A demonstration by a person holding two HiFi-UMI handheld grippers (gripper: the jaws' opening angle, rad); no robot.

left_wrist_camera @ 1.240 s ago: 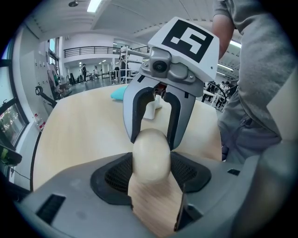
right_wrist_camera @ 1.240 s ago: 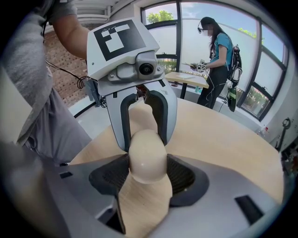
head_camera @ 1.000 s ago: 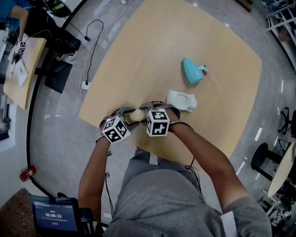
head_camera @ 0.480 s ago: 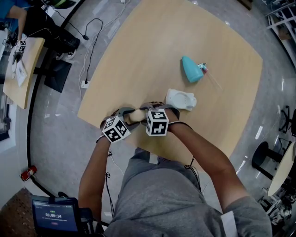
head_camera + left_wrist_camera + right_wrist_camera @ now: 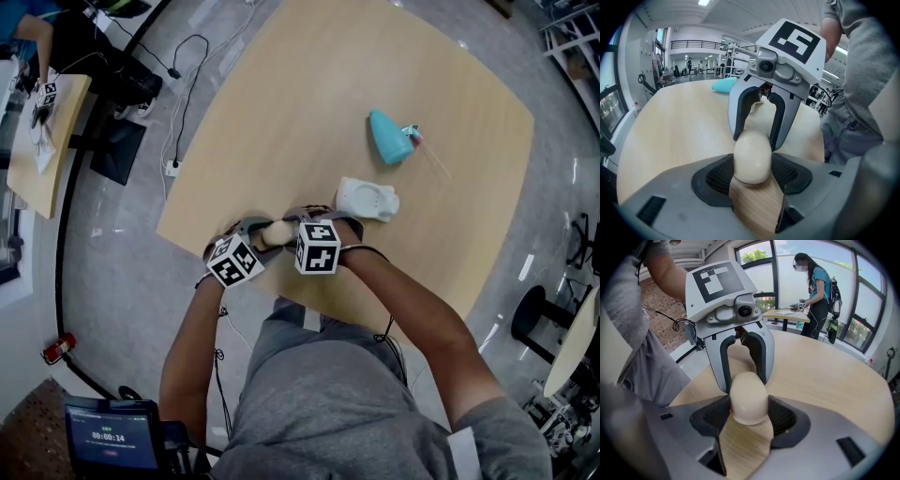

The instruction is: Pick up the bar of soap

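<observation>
You hold the bar of soap [image 5: 277, 231] from both ends at once, just to the near left of the white dish [image 5: 367, 201] on the tabletop [image 5: 309, 112]. Your left gripper [image 5: 263, 236] takes the end farther from the dish and your right gripper [image 5: 292, 226] takes the end closer to it, so the two point at each other with their marker cubes turned up toward you. In the left gripper view, the dark ribbed fingers [image 5: 711, 175] are clenched on one rounded cream end of the bar. In the right gripper view, that gripper's fingers [image 5: 783, 417] are pressed just as firmly on the opposite end (each view shows the other gripper's grey fingers meeting the soap from across). The wood grain shows directly beneath the bar, and whether it rests on the tabletop or sits just clear of it cannot be told. Beyond the dish, apart from it, a teal bottle [image 5: 387, 139] lies on its side.
</observation>
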